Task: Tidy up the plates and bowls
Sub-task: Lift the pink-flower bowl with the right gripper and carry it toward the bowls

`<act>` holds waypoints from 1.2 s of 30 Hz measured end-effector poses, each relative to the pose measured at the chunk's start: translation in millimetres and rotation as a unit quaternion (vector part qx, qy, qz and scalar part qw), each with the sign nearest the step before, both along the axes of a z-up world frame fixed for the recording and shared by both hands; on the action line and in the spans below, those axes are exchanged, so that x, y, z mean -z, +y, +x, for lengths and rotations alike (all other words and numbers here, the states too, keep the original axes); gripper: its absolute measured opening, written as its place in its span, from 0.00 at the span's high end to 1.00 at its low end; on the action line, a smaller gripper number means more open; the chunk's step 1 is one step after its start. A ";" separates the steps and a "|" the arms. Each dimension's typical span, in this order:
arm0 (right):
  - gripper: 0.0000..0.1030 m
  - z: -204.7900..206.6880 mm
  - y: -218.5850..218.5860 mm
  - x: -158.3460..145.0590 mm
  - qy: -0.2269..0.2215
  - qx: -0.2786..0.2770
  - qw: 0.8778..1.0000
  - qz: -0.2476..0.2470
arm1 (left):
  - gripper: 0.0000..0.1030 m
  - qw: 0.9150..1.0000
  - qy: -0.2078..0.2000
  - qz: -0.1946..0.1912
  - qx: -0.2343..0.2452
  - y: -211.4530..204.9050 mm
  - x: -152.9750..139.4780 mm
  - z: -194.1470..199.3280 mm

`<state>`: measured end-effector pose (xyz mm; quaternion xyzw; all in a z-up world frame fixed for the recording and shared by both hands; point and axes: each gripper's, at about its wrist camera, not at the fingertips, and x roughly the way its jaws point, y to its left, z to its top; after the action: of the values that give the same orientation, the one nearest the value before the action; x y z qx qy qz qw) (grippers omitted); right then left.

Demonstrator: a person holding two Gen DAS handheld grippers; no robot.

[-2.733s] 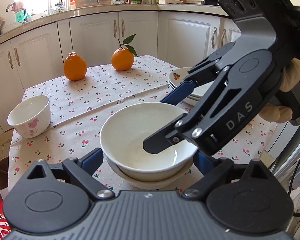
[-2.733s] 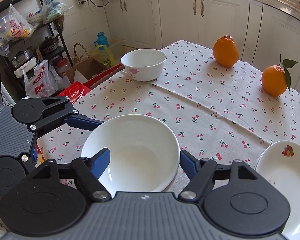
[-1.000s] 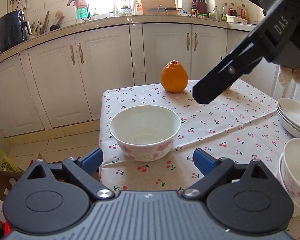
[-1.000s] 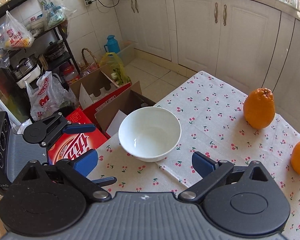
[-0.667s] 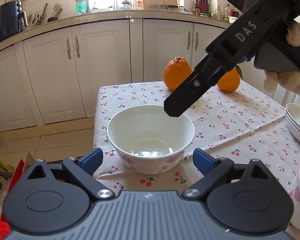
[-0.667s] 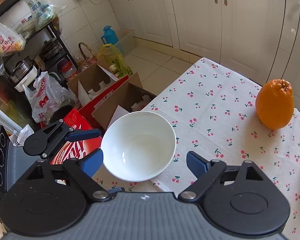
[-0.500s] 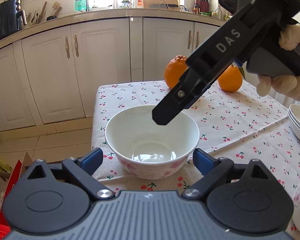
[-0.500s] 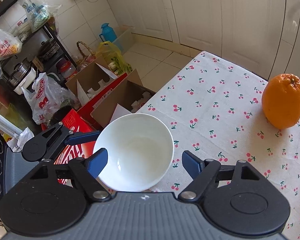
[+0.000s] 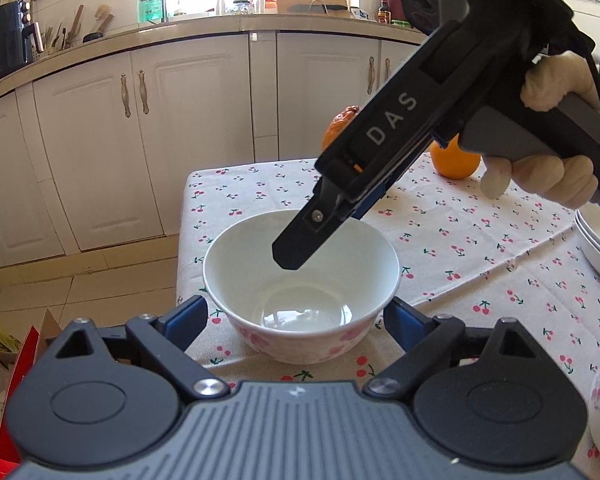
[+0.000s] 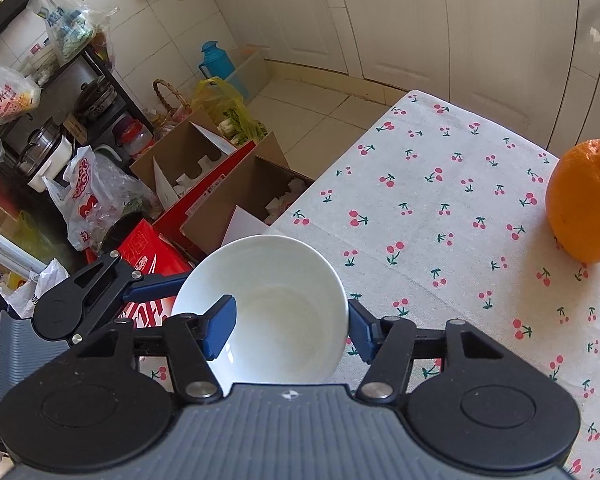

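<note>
Glossy glazed bowl (image 9: 300,288) on matt printed cloth tablecloth (image 9: 480,248).

Black gripper (image 9: 296,316) bodies, blue jaws, white "DAS" lettering, silver screws.

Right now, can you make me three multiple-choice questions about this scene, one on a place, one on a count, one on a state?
1. Where does the bowl stand?
A. near the table's corner
B. on the floor
C. on the counter

2. How many oranges show in the left wrist view?
A. one
B. two
C. four

3. How do the right tool's fingers stand at the bowl?
A. both outside the bowl
B. shut, above the bowl
C. one inside, one outside the rim

Answers:
1 A, the cherry tablecloth ends just beside it.
2 B, one orange shows whole, another orange peeks behind the tool.
3 C, one blue pad lies over the bowl's inside.
</note>
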<state>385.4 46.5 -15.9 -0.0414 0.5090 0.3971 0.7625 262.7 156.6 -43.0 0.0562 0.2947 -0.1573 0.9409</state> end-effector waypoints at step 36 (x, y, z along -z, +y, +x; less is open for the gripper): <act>0.38 -78.4 -43.7 -48.6 -0.035 -0.010 0.999 0.012 | 0.12 1.000 -0.007 0.014 0.023 -36.6 -49.7 -66.1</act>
<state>307.0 2.8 32.7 -0.0509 0.4763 0.4091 0.7767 196.6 120.0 6.7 0.0778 0.2885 -0.1744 0.9382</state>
